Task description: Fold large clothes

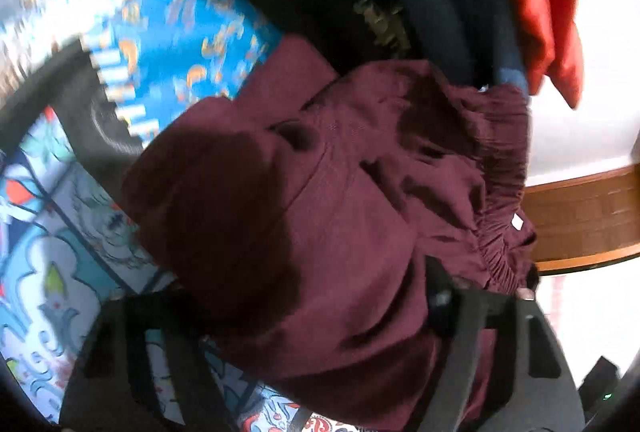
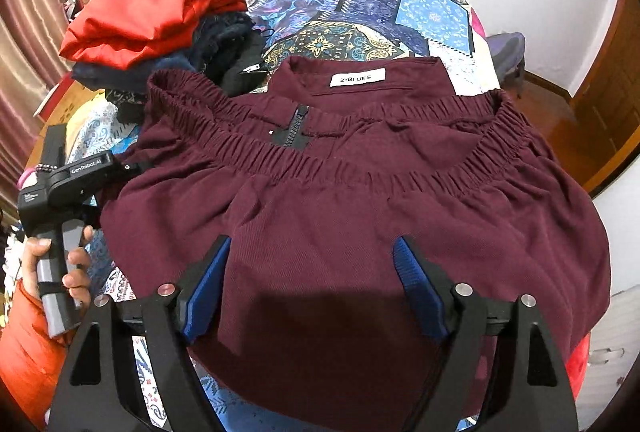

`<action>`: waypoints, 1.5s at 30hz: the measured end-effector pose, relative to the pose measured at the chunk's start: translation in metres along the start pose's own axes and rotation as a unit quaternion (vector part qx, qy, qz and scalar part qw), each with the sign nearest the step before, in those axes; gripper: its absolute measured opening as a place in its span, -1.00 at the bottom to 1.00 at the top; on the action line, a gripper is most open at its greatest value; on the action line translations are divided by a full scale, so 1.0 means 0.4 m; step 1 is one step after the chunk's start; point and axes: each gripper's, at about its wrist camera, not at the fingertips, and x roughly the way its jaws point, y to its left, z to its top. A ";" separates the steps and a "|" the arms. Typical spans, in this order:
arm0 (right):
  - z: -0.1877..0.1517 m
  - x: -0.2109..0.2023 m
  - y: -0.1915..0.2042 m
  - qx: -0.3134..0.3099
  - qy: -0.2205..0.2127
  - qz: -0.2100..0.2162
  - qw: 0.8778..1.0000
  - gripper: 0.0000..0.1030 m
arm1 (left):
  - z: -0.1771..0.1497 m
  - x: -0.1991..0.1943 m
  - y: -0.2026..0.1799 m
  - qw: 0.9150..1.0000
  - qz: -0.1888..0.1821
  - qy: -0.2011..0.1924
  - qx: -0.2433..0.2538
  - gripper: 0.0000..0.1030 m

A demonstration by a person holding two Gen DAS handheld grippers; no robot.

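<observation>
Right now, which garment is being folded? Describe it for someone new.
On the patchwork bedspread, in front of the pile topped by red cloth, lies the maroon garment. Only it has an elastic waistband, a black zipper and a white label.

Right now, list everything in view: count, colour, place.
maroon garment: one, dark maroon, elastic waistband, zipper, white label; spread on the bed, nearest the grippers.
red garment: one, red, folded on top of the pile at far left.
dark clothes: several, navy and black, under and beside the red one.
bedspread: one, blue patchwork print, under everything.
left gripper: black, fabric between its fingers; closure unclear.
right gripper: black with blue pads, open over the maroon fabric.
left hand: grips the left handle.
</observation>
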 end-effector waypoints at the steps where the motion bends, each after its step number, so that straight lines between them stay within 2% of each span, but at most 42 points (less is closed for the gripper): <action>1: 0.000 -0.001 0.002 -0.001 0.000 -0.001 1.000 0.53 | -0.008 -0.020 -0.026 0.999 0.014 -0.018 0.024 0.06; 3: 0.000 -0.005 0.002 -0.003 0.003 -0.002 1.000 0.53 | -0.023 -0.058 -0.065 0.997 0.024 -0.039 0.056 -0.32; 6: 0.004 -0.015 -0.002 0.000 0.005 0.000 1.000 0.52 | -0.057 -0.147 -0.124 0.990 0.031 -0.083 0.109 -0.45; 12: 0.026 -0.051 0.002 0.013 -0.013 0.023 1.000 0.52 | -0.104 -0.334 -0.235 0.970 0.005 -0.169 0.174 -0.51; 17: 0.029 -0.043 0.047 -0.001 -0.006 0.056 0.998 0.53 | -0.178 -0.467 -0.341 0.943 -0.002 -0.251 0.219 -0.52; 21: 0.012 0.013 0.090 -0.004 0.023 0.096 0.995 0.57 | -0.222 -0.508 -0.417 0.924 0.016 -0.285 0.255 -0.52; 23: 0.004 0.041 0.111 -0.006 0.036 0.110 0.993 0.60 | -0.225 -0.519 -0.431 0.921 0.026 -0.284 0.267 -0.53; 29: -0.005 0.056 0.123 -0.037 0.054 0.122 0.990 0.60 | -0.250 -0.468 -0.484 0.920 0.040 -0.262 0.290 -0.52; 32: -0.007 0.010 0.056 -0.015 0.028 0.128 0.991 0.60 | -0.242 -0.438 -0.523 0.914 0.043 -0.253 0.313 -0.53; 36: -0.023 -0.071 -0.120 0.064 -0.014 0.122 0.990 0.60 | -0.260 -0.381 -0.636 0.908 0.025 -0.231 0.347 -0.53; 37: -0.029 -0.084 -0.151 0.077 -0.018 0.117 0.990 0.60 | -0.267 -0.371 -0.660 0.907 0.020 -0.227 0.355 -0.53; 41: -0.072 -0.156 -0.300 0.114 -0.039 0.025 0.992 0.60 | -0.330 -0.283 -0.796 0.887 0.006 -0.207 0.412 -0.53; 42: -0.085 -0.172 -0.332 0.123 -0.041 0.007 0.992 0.60 | -0.344 -0.258 -0.820 0.885 0.005 -0.199 0.421 -0.53; 45: -0.119 -0.210 -0.405 0.154 -0.047 -0.012 0.987 0.60 | -0.411 -0.161 -0.886 0.879 0.006 -0.153 0.452 -0.53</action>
